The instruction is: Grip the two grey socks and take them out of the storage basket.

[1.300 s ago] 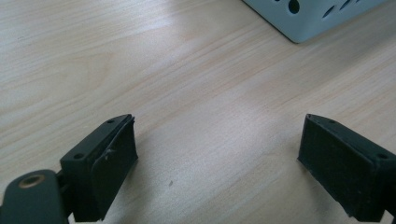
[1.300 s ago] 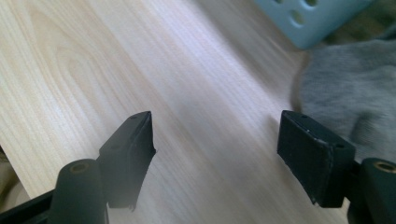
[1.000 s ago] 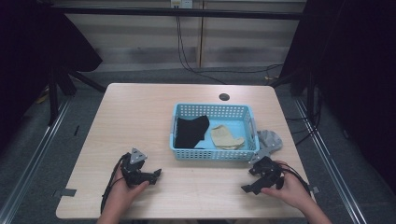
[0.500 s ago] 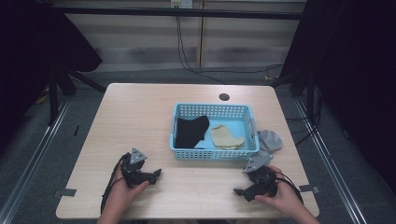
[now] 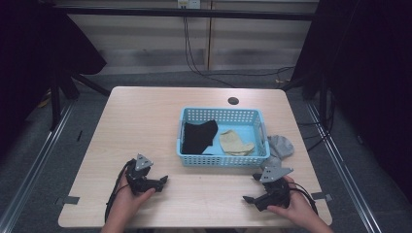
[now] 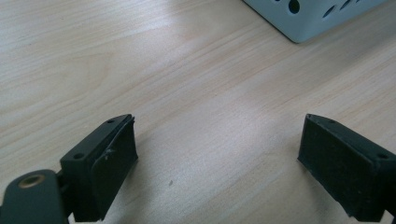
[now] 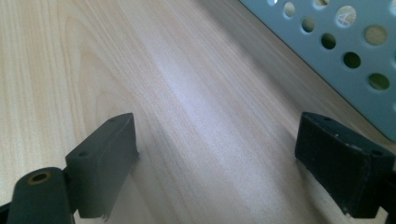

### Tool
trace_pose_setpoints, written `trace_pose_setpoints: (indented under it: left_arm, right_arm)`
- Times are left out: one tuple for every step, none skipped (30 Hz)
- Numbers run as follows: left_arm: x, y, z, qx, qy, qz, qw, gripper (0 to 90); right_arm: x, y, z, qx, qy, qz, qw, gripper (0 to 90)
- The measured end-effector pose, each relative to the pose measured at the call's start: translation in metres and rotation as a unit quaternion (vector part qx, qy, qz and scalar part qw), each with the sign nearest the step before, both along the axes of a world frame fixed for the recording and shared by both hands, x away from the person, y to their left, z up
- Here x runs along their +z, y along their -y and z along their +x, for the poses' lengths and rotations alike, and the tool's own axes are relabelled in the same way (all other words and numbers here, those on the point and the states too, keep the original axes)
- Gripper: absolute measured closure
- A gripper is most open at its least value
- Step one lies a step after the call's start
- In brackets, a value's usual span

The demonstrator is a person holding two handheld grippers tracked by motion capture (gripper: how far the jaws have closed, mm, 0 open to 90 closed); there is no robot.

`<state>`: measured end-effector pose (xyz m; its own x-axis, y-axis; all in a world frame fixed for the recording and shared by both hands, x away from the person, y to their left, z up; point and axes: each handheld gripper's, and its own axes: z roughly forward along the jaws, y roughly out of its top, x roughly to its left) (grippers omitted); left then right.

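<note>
Grippers low at your near table (image 5: 145, 121) edge: left gripper (image 5: 163, 180) and right gripper (image 5: 248, 198), jaws spread wide (nothing between). Beyond, blue basket (image 5: 221, 160) holds black cloth (image 5: 198, 137) and tan cloth (image 5: 234, 142); grey cloth (image 5: 281, 145) touches its right wall.

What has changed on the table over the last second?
The right gripper has drawn back from beside the grey cloth toward the near table edge and turned to point left; its jaws are open and hold nothing. The left gripper, the blue basket with its black cloth and tan cloth, and the grey cloth stayed where they were.
</note>
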<state>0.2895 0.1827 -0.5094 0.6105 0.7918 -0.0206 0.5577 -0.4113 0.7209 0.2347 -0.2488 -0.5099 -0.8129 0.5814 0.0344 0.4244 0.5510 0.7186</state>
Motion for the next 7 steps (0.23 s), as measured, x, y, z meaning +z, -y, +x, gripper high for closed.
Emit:
trace_pose_setpoints:
  left_arm:
    - [0.0, 0.0001, 0.0, 0.0, 0.0, 0.0, 1.0, 10.7]
    - [0.0, 0.0, 0.0, 0.0, 0.0, 0.0, 1.0, 10.7]
    - [0.0, 0.0, 0.0, 0.0, 0.0, 0.0, 1.0, 10.7]
    - [0.0, 0.0, 0.0, 0.0, 0.0, 0.0, 1.0, 10.7]
    - [0.0, 0.0, 0.0, 0.0, 0.0, 0.0, 1.0, 10.7]
    - [0.0, 0.0, 0.0, 0.0, 0.0, 0.0, 1.0, 10.7]
    - [0.0, 0.0, 0.0, 0.0, 0.0, 0.0, 1.0, 10.7]
  right_arm:
    - [-0.0004, 0.0003, -0.0001, 0.0, 0.001, 0.002, 1.0, 12.3]
    - [-0.0007, 0.0005, 0.0001, 0.001, 0.003, 0.003, 1.0, 12.3]
    - [-0.0007, 0.0005, 0.0001, 0.001, 0.003, 0.003, 1.0, 12.3]
    - [-0.0007, 0.0005, 0.0001, 0.001, 0.003, 0.003, 1.0, 12.3]
    - [-0.0006, 0.0005, 0.0001, 0.001, 0.002, 0.003, 1.0, 12.3]
    - [-0.0007, 0.0005, 0.0002, 0.002, 0.003, 0.003, 1.0, 12.3]
    - [-0.0006, 0.0005, 0.0001, 0.001, 0.002, 0.003, 1.0, 12.3]
